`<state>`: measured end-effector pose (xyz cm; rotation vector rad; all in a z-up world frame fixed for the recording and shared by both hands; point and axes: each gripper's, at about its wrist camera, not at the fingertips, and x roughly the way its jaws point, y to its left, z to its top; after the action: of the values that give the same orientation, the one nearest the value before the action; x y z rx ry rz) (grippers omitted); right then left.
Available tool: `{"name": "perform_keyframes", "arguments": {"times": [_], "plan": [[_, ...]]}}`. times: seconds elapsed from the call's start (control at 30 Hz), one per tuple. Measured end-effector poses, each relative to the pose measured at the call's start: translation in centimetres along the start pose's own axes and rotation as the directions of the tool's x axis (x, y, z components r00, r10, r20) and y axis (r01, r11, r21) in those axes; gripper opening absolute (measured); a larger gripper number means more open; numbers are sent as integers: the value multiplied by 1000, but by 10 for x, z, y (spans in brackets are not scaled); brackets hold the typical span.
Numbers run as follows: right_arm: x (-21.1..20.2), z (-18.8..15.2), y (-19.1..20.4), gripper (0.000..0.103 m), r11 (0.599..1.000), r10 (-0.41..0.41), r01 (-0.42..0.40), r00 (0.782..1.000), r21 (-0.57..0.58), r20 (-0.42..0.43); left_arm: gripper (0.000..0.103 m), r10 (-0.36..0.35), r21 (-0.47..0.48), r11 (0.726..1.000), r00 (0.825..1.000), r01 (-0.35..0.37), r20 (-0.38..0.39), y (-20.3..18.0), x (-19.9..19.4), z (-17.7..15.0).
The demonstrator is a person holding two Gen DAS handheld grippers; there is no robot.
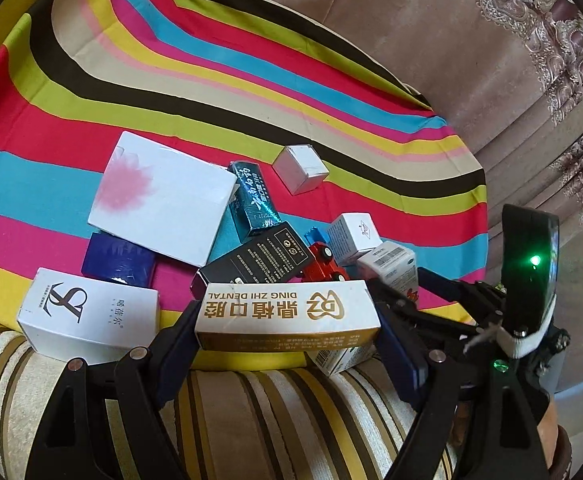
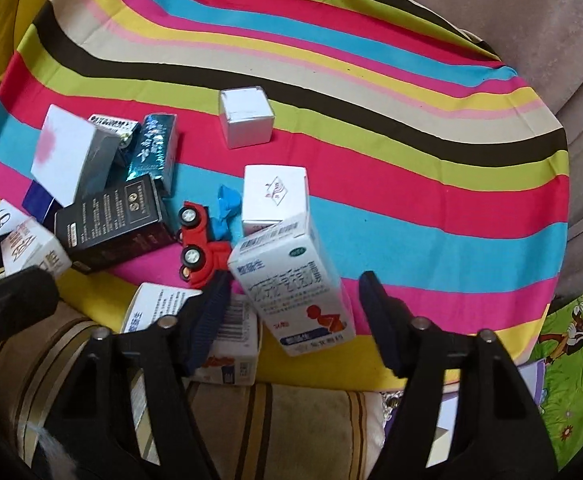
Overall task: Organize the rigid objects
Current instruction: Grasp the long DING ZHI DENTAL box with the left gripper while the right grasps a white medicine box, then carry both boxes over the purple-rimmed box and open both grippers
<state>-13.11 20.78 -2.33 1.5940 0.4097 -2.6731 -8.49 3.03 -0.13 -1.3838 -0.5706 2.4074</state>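
Left gripper (image 1: 287,316) tilted down, clamped on white-gold dental box (image 1: 291,314), long axis left-right. Right gripper (image 2: 291,312) tilted down, open around leaning medicine box (image 2: 295,284), not gripping.

The long white-and-gold box (image 1: 289,316) carried "DING ZHI DENTAL" upside down, with a gold "DZ" logo and large gold Chinese characters beneath it. A white box (image 1: 87,312) beside it bore a big black monogram, perhaps "YL", and small Chinese characters. The black box (image 1: 257,260) had fine white print, too small to read. The teal box (image 1: 253,200) showed silver Chinese characters. A barcode stood on the small white box (image 1: 391,264).
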Motion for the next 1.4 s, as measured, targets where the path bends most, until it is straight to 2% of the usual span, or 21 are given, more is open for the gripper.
{"name": "perform_keyframes", "arguments": {"times": [0.03,0.07,0.43,0.6,0.8,1.1,1.4], "plan": [[2,0,-3,54,1000,6,-6,1000,8,-6,83,0,1,1000,1000,0,0,0,0,0],[3,0,-4,53,1000,2,-2,1000,15,-6,83,1,1,1000,1000,-1,0,0,0,0],[-20,-17,-30,53,989,36,-46,997,139,72,83,-9,49,999,1000,9,15,-10,0,-3],[-46,-48,-55,53,974,20,-41,995,221,97,83,-24,120,993,1000,23,9,-28,-1,-7],[-72,-98,-97,53,945,-12,-16,997,327,82,83,-52,212,976,998,56,-27,-62,0,-18],[-90,-159,-142,53,895,-41,23,999,446,30,83,-68,409,905,990,114,-124,-137,8,-51],[-90,-212,-162,53,856,-46,62,998,513,-44,83,-40,575,799,970,175,-239,-203,28,-96]]}}
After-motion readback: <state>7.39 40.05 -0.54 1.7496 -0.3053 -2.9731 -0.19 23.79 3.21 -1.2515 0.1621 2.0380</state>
